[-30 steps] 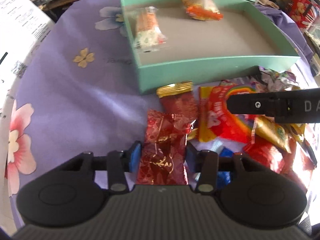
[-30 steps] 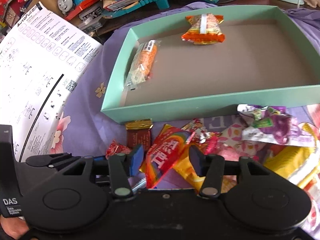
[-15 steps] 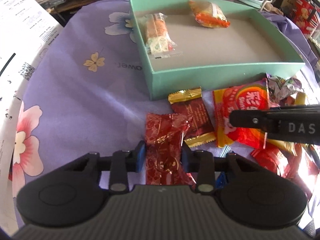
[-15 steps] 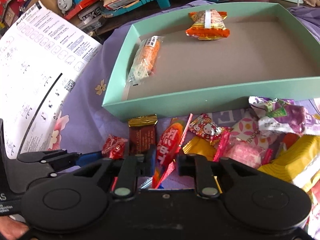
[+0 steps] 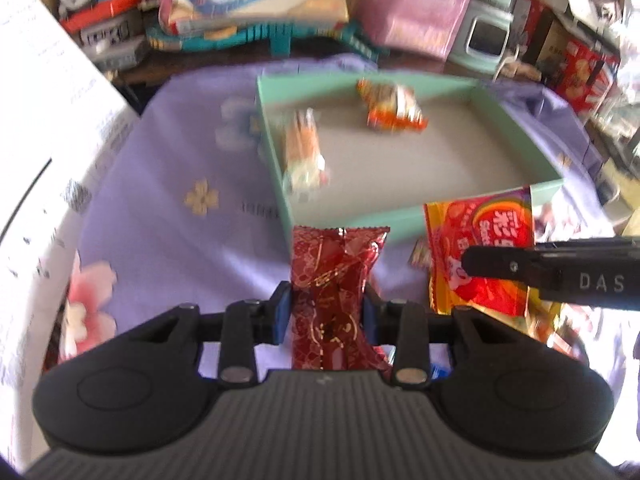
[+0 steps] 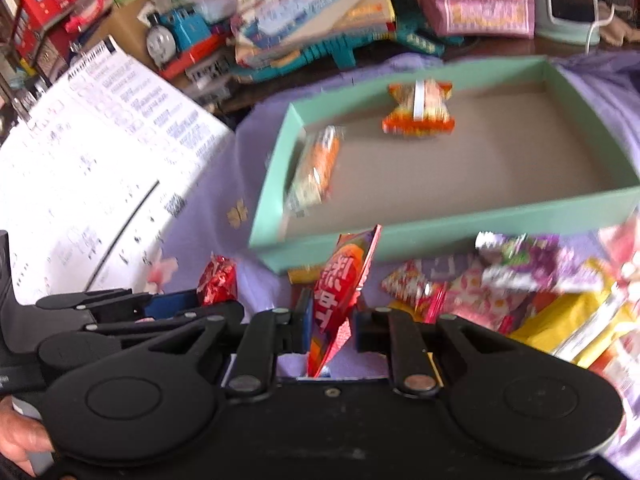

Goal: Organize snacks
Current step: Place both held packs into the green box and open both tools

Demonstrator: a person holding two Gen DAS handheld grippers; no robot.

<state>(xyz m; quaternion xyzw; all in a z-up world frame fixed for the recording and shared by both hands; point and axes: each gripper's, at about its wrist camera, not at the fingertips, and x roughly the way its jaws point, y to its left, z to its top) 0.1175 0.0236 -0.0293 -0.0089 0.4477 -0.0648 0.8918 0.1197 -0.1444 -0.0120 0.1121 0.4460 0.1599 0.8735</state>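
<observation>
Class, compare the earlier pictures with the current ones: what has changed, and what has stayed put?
Both grippers closed on packets and lifted them off the cloth: the left gripper took the dark red packet, the right gripper the rainbow candy packet. The green tray and its two snacks stayed put.

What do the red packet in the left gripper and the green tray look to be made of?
Red packet: thin glossy foil or plastic film, probably; it glints, creases, and has a crimped zigzag top edge. Green tray: looks like matte cardboard, with flat mint walls, sharp folded corners and a dull grey-brown floor with no shine.
</observation>
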